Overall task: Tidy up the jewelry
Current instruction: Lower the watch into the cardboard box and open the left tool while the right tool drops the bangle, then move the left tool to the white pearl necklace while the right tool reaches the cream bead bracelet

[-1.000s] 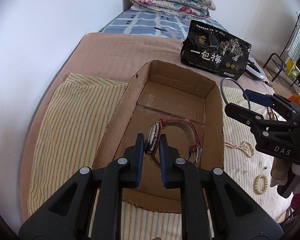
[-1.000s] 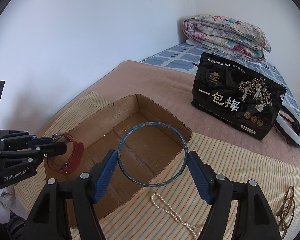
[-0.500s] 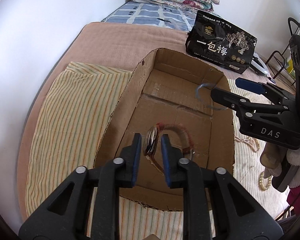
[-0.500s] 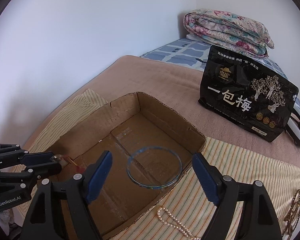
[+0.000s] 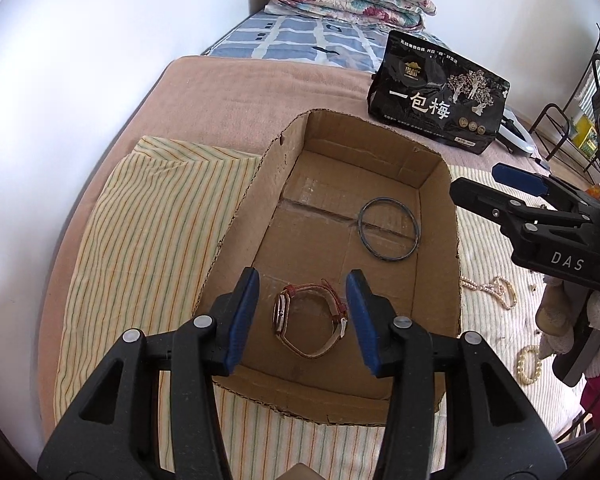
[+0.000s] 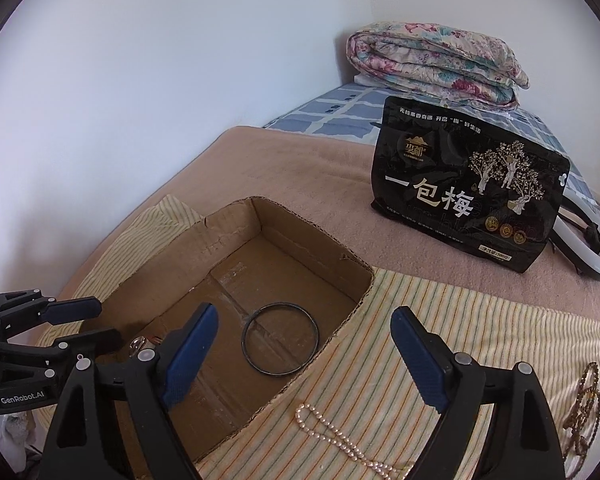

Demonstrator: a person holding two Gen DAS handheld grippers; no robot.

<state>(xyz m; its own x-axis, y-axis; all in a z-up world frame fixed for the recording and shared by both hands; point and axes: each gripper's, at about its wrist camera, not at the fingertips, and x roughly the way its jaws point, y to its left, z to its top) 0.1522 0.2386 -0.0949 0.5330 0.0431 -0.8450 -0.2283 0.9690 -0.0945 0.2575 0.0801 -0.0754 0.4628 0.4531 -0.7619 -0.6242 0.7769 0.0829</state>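
While both grippers hang with their jaws wide apart and nothing between them, two pieces already lie inside the cardboard box (image 5: pixel 236 224): a watch (image 5: pixel 310 320) with a reddish-brown strap near the front wall, directly below the left gripper (image 5: pixel 302 316), and a dark bangle (image 5: pixel 389 233) flat on the floor toward the far right corner. The right gripper (image 6: pixel 304 356) hovers over the box's right edge and the striped cloth (image 6: pixel 440 312). Outside the box, to the right, a pearl necklace (image 6: pixel 340 436) trails across the cloth, a brownish bead chain (image 6: pixel 584 404) lies farther right, and a small pearl bracelet (image 5: pixel 529 364) sits near the cloth's edge.

These look like the pieces left to move. The necklace is long and limp, so a pinch at one end could let the rest drag, snag on the box's ragged rim, or slip out of the pads. A low reach might also catch the cloth and pull it, shifting the box.
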